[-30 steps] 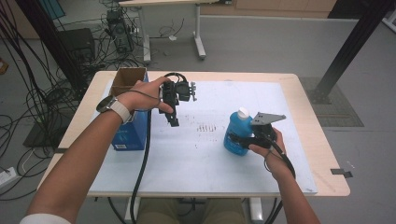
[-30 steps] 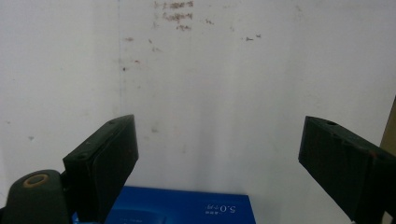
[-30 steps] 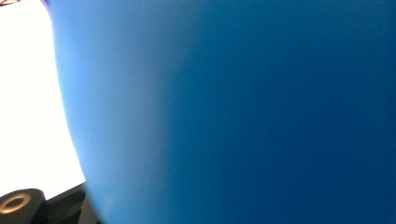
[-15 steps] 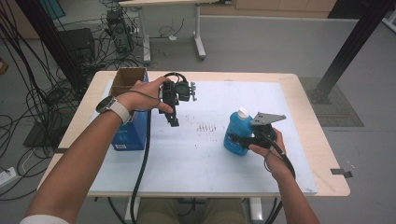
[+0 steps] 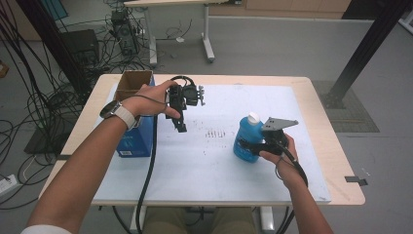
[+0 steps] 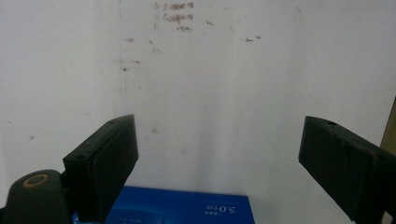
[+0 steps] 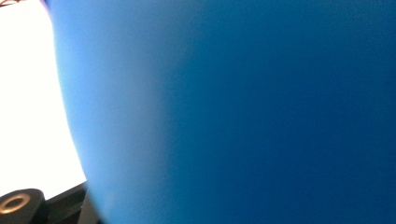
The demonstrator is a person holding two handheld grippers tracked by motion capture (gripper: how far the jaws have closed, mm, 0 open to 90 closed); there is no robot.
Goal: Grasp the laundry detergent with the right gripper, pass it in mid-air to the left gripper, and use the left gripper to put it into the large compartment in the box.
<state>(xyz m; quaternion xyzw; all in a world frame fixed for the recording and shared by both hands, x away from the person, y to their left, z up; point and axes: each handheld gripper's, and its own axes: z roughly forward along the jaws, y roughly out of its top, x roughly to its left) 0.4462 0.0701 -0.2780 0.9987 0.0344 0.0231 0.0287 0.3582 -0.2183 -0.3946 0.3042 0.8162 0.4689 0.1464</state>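
Observation:
A blue bottle (image 5: 249, 131) with a white cap stands upright on the white mat (image 5: 219, 170), right of centre. My right gripper (image 5: 246, 145) is shut on its lower body, reaching in from the right. In the right gripper view the bottle (image 7: 257, 112) is pressed close to the camera. My left gripper (image 5: 180, 127) hangs above the mat's far left part, pointing down. Its jaws stand open, and the left gripper view (image 6: 219, 135) has only bare mat between them.
A blue carton (image 5: 132, 141) with an open brown top stands at the table's left, under my left forearm; its printed edge (image 6: 177, 207) lies just below the left jaws. The wooden table rim (image 5: 336, 161) borders the mat. Cables and desks lie on the floor beyond.

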